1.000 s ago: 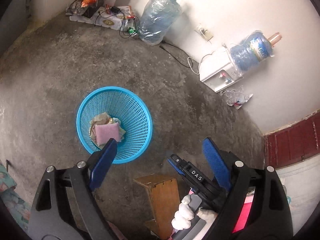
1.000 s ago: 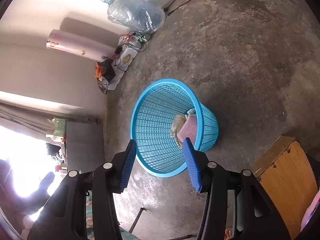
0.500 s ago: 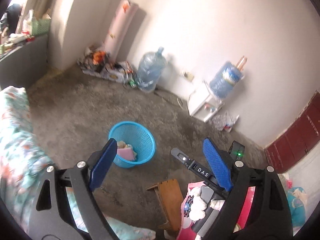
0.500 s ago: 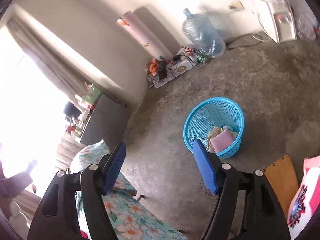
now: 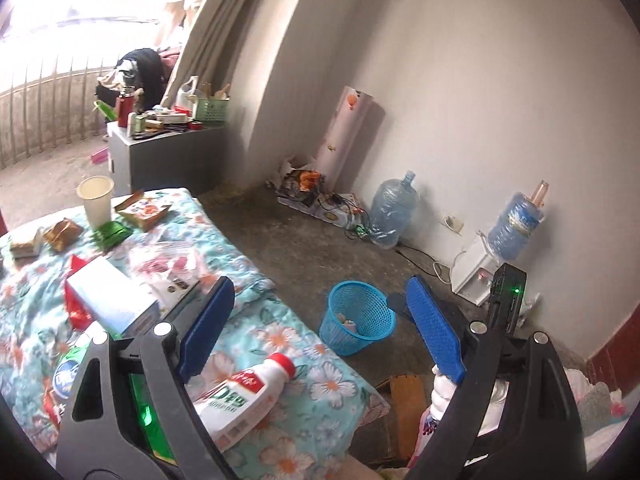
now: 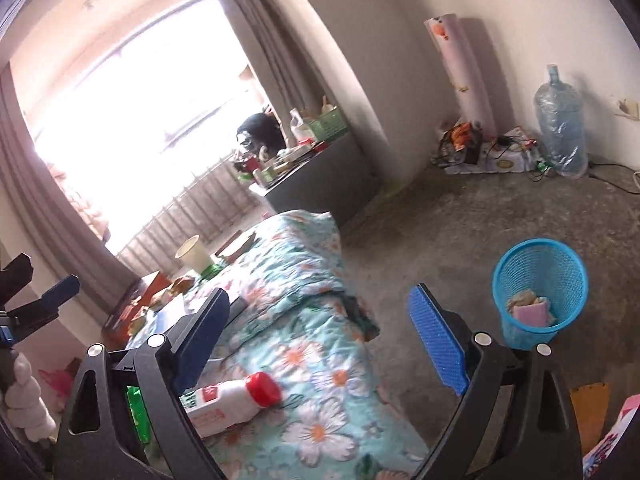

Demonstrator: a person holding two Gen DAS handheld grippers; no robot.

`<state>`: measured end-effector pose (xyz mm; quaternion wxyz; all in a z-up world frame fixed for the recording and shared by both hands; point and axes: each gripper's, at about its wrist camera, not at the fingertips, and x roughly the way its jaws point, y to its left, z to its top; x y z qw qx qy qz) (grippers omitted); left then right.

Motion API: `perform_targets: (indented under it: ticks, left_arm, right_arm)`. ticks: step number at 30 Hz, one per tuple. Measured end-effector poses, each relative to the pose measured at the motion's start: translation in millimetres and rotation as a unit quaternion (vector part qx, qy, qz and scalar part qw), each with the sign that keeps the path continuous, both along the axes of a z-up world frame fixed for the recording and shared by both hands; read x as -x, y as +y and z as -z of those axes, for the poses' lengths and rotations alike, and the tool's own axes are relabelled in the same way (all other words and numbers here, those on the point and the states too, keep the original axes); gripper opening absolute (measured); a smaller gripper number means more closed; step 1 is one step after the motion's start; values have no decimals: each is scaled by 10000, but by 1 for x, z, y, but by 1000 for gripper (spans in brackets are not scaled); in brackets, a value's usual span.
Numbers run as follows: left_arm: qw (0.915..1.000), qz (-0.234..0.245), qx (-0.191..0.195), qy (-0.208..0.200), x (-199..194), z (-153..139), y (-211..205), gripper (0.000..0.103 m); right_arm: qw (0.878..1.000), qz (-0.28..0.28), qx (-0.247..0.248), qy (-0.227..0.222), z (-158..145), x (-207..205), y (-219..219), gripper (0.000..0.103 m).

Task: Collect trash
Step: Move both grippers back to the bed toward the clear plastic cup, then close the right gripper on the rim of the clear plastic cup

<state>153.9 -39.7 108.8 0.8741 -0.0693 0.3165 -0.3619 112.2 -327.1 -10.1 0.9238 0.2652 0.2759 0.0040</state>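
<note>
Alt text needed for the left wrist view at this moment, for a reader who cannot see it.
The open, empty left gripper points over a floral bedspread strewn with trash: a white bottle with a red cap, a paper cup, cartons and wrappers. Beyond it on the concrete floor stands a blue mesh basket holding a few discarded items.

My two wrist cameras look down at a slant over the floral bed (image 5: 280, 344) toward the far wall. The left view sits close above a white bottle (image 5: 244, 396) and faces the blue basket (image 5: 360, 320) mid-floor. The right view (image 6: 256, 396) angles toward the bright window. Both share bed, bottle, basket (image 6: 540, 280) and water jug (image 5: 392, 210).
</note>
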Motion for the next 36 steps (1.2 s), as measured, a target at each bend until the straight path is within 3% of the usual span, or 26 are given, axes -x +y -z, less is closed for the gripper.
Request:
perform_targets:
  ticks: [10,17,21,27,31,36]
  left_arm:
    - [9917,-1227,338,163,20,13,120,84]
    - [9886,-1434,348,310,20,40,155,84]
    - [9889,-1389,368,384,15,52,161,84]
    - [9891,-1326,408,497,2,63,166,83]
    - [9892,-1287,367,600,-17,65,167,83]
    - [9851,-1195,596,1083,-55,70,169,83]
  right_arm:
    - [9963,-778,-341,148,0,-13,37,89]
    - [9871,-1474,-553,302,7,-31,80,88]
    - [9769,-1829,-1016,436,14,-45,92,85]
    - [9558,-2149,-1740,1003,34,-83,98,74]
    - [9417,-2308,-1852,1598,48,-117,103,67]
    - [9229,-2455,-1840,2325,69,-153,109,62]
